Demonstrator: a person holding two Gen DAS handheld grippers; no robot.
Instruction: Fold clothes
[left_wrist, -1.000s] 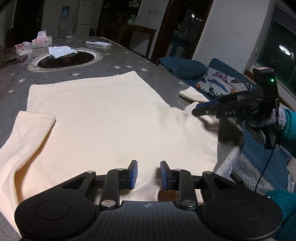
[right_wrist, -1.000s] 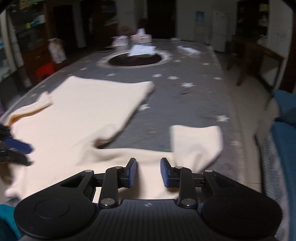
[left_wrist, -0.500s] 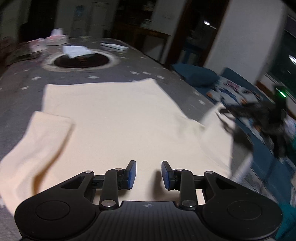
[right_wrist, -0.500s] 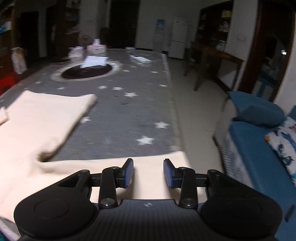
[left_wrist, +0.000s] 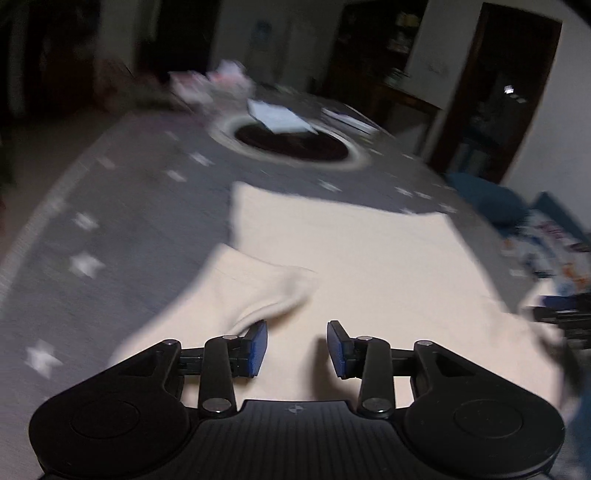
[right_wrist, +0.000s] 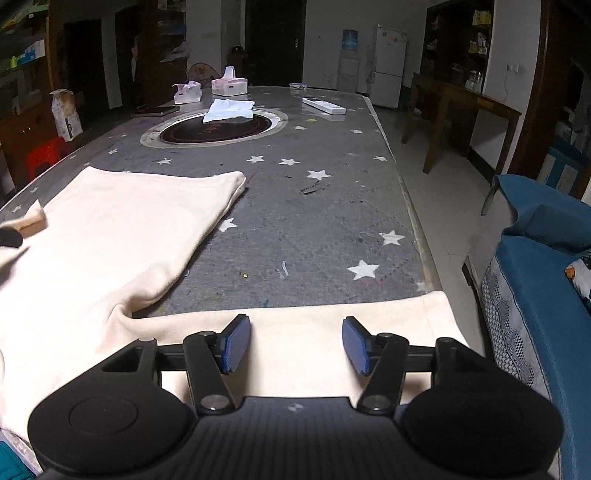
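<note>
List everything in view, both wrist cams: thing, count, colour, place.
shirt: 1, cream, spread flat on near half of table, one sleeve lying along the near edge
table: 1, grey with white stars
round inset: 1, black, table centre
napkin: 1, white, on the inset
tissue boxes: 2, pink, far end
remote: 1, white, far right
phone: 1, dark, far left
sofa: 1, blue, right of table
fridge: 1, white, back wall
left claw: open, above shirt
right claw: open, over sleeve
</note>
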